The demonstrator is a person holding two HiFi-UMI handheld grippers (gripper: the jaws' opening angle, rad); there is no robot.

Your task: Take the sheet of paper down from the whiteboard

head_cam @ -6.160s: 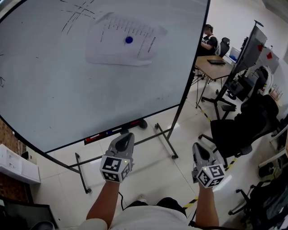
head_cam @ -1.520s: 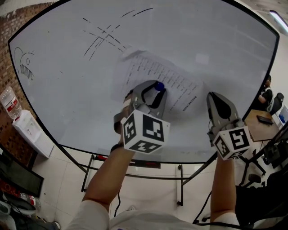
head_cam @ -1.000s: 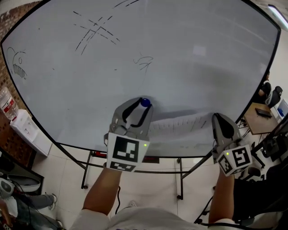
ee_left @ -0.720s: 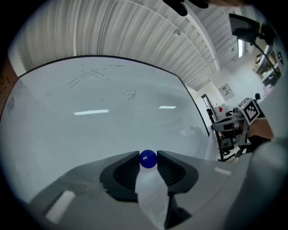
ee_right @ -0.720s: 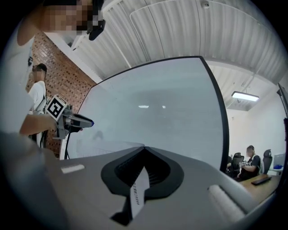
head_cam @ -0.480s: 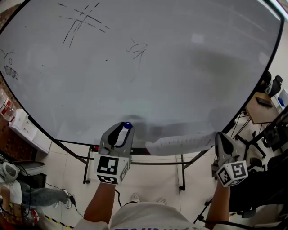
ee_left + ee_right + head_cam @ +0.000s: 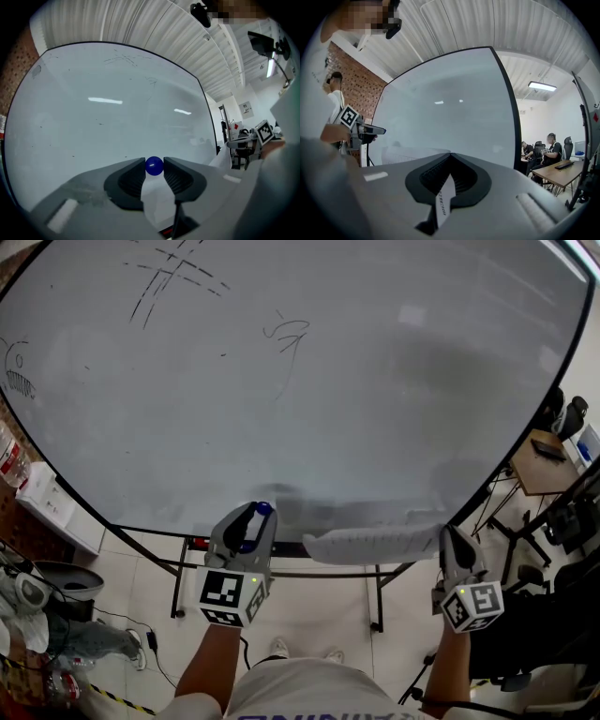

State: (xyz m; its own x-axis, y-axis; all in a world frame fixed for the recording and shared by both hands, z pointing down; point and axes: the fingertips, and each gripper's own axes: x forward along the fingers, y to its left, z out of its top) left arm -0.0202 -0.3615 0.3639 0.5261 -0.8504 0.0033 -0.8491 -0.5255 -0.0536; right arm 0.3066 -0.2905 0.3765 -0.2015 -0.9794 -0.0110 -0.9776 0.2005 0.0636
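Note:
The whiteboard (image 7: pixel 356 381) carries only marker scribbles; no sheet hangs on it. My left gripper (image 7: pixel 255 517) is low in front of its bottom edge, shut on a round blue magnet (image 7: pixel 264 509), which sits between the tips in the left gripper view (image 7: pixel 154 165). My right gripper (image 7: pixel 448 533) is level with it on the right, shut on one edge of the printed sheet of paper (image 7: pixel 375 543). The sheet stretches leftward, nearly flat, toward the left gripper. In the right gripper view a strip of the printed paper (image 7: pixel 444 201) shows between the closed jaws.
The whiteboard's metal stand (image 7: pixel 379 601) has its feet on the tiled floor below my hands. A desk (image 7: pixel 541 451) and office chairs (image 7: pixel 561 413) are at the right, with seated people (image 7: pixel 553 150). White boxes (image 7: pixel 37 498) and a brick wall are at the left.
The sheet and blue magnet were on the board; now both are off it. Both grippers have sunk to the board's bottom edge, and the sheet has swung from hanging to nearly level.

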